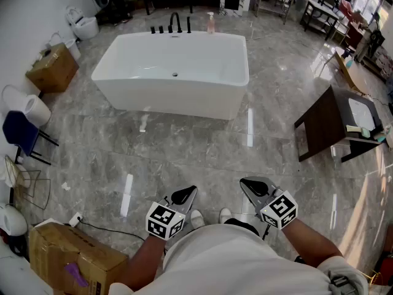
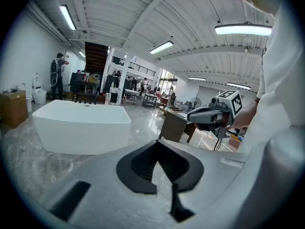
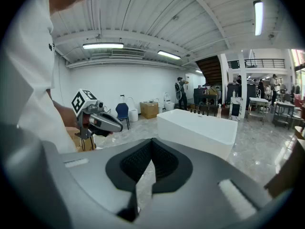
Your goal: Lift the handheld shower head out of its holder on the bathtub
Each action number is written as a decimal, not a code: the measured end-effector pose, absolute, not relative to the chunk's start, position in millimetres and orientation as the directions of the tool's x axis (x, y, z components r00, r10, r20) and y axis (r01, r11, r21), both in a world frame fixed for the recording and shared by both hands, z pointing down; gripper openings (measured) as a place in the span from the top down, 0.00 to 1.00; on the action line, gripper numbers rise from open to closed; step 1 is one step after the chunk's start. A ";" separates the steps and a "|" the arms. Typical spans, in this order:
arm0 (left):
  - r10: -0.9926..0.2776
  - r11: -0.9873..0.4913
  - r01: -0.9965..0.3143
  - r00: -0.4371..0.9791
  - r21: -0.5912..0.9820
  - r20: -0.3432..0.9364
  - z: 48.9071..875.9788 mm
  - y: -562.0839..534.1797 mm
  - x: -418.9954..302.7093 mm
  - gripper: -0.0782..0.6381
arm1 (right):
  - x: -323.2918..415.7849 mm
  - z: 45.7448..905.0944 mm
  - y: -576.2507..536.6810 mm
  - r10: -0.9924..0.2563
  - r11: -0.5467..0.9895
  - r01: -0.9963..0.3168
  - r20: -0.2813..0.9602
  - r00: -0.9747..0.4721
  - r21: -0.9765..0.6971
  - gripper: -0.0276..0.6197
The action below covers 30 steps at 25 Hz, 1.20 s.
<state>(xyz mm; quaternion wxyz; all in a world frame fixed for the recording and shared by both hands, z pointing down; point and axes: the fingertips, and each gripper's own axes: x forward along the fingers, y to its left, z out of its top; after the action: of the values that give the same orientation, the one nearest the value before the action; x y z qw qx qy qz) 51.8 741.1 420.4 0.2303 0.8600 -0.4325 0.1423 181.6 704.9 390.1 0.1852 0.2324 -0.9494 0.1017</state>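
A white freestanding bathtub stands on the marble floor a few steps ahead. On its far rim are black tap fittings, and a slim black piece at their right end may be the handheld shower head; it is too small to be sure. My left gripper and right gripper are held low in front of the person's body, far from the tub, both shut and empty. In the left gripper view the shut gripper points at the tub. The right gripper view shows the shut gripper before the tub.
A pink soap bottle stands on the tub's far rim. A brown table is at the right. Cardboard boxes, a blue chair and a toilet line the left side. A person stands far behind.
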 end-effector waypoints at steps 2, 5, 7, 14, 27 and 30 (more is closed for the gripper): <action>-0.674 -0.527 -0.806 0.590 0.270 0.444 415.5 741.7 58.9 0.88 | 184.3 382.0 704.0 -0.411 0.869 -0.481 0.380 -0.829 -0.112 0.94; -0.669 -0.544 -0.798 0.599 0.258 0.440 411.4 740.4 81.8 0.88 | 199.7 374.7 702.9 -0.410 0.873 -0.475 0.365 -0.836 -0.107 0.94; -0.665 -0.549 -0.797 0.599 0.252 0.446 412.6 735.8 99.7 0.88 | 216.0 378.1 701.6 -0.405 0.873 -0.474 0.367 -0.837 -0.116 0.94; -0.656 -0.549 -0.800 0.592 0.242 0.467 411.6 720.1 151.8 0.88 | 270.3 396.1 689.6 -0.398 0.859 -0.482 0.367 -0.841 -0.173 0.94; -0.684 -0.514 -0.827 0.556 0.228 0.473 418.3 660.0 174.0 0.57 | 291.1 422.5 661.4 -0.359 0.870 -0.443 0.337 -0.870 -0.215 0.85; -0.708 -0.508 -0.836 0.542 0.206 0.453 414.8 621.5 150.4 0.49 | 278.7 425.8 639.0 -0.372 0.864 -0.459 0.352 -0.859 -0.206 0.86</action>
<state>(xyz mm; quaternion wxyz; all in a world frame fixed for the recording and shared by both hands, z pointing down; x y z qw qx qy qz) 150.4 621.5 414.8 0.2039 0.8541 -0.4519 0.1573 278.7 639.0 425.8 0.1519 0.2178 -0.9535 0.1429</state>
